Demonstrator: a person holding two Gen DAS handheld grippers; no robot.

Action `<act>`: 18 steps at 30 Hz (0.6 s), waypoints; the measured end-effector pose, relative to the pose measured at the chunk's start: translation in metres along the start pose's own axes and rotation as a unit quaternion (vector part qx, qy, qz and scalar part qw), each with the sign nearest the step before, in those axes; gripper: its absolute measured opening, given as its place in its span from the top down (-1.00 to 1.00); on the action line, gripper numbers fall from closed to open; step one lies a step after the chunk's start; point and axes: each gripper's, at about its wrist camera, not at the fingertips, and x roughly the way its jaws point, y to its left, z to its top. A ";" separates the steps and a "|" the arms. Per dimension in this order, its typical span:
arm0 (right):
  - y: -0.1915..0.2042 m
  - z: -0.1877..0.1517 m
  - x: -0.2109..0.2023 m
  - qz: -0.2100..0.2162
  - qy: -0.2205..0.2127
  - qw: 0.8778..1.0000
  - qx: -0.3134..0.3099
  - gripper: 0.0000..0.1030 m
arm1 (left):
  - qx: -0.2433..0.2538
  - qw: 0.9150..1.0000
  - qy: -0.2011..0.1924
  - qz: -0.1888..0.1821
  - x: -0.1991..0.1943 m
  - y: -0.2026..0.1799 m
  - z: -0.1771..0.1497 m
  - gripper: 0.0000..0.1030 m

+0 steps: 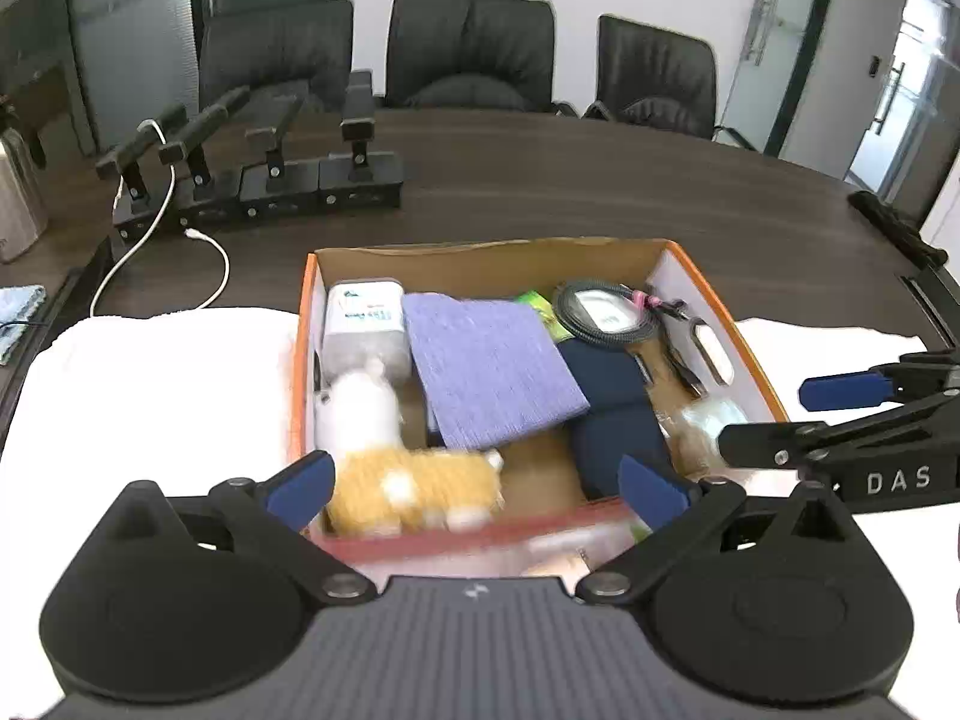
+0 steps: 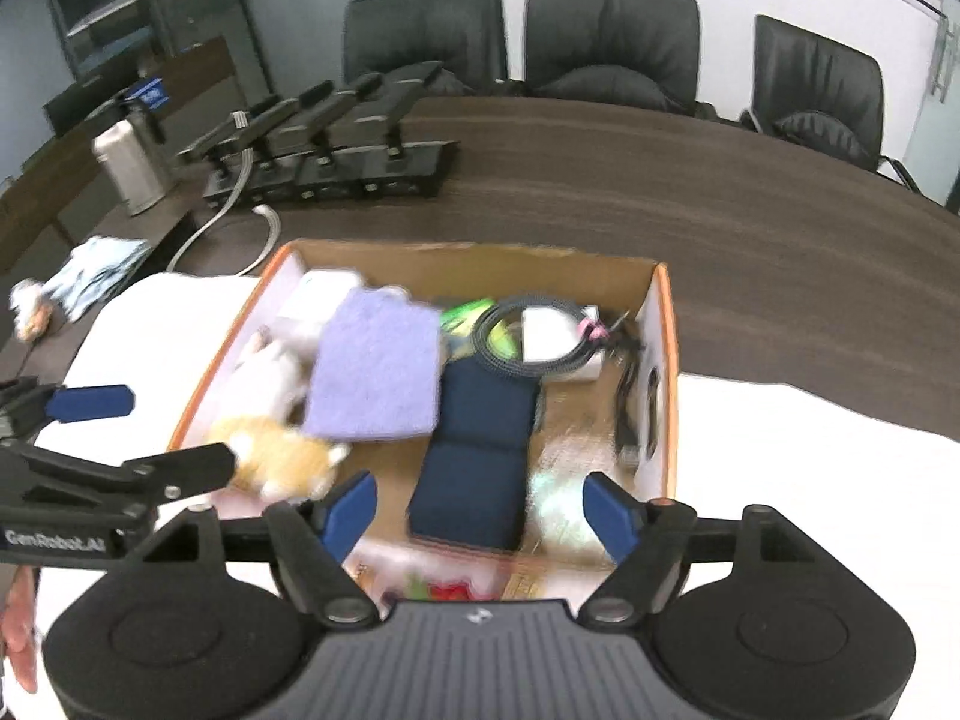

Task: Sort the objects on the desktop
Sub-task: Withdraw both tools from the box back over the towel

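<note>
An orange-rimmed cardboard box [image 1: 303, 324] [image 2: 669, 360] sits on a white towel [image 1: 150, 396]. It holds a purple cloth [image 1: 492, 372] [image 2: 375, 384], an orange-and-white plush toy [image 1: 414, 486] [image 2: 282, 462], a navy case [image 1: 606, 384] [image 2: 480, 468], a coiled black cable [image 1: 600, 318] [image 2: 540, 336], a white container [image 1: 363, 324] and a tape roll [image 1: 708, 420]. My left gripper [image 1: 477, 489] [image 2: 180, 431] hangs open over the box's near left side, nothing between its fingers. My right gripper [image 2: 478, 507] [image 1: 765, 418] is open above the near right part, also empty.
The box stands on a dark wooden table [image 1: 600, 192] with three black chairs [image 1: 468, 48] behind it. Black stands [image 1: 270, 180] and a white cable [image 1: 216, 264] are at the back left, beside a metal flask [image 2: 129, 162] and a blue cloth [image 2: 96, 276]. A blurred red-edged packet [image 1: 480, 540] lies at the box's near edge.
</note>
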 end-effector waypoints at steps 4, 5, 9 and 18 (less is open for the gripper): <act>0.012 -0.055 -0.017 -0.009 -0.037 0.999 -0.027 -0.49 | 0.020 0.998 -0.057 0.030 -0.019 -0.019 -0.052 -1.00; 0.014 -0.069 -0.019 -0.016 -0.047 0.998 -0.038 -0.49 | 0.023 0.997 -0.063 0.033 -0.022 -0.022 -0.064 -1.00; 0.015 -0.124 -0.028 -0.014 -0.082 0.996 -0.041 -0.51 | 0.017 0.995 -0.094 0.027 -0.034 -0.029 -0.109 -1.00; 0.013 -0.239 -0.042 -0.019 -0.155 0.988 -0.009 -0.66 | -0.020 0.991 -0.135 0.001 -0.054 -0.031 -0.208 -1.00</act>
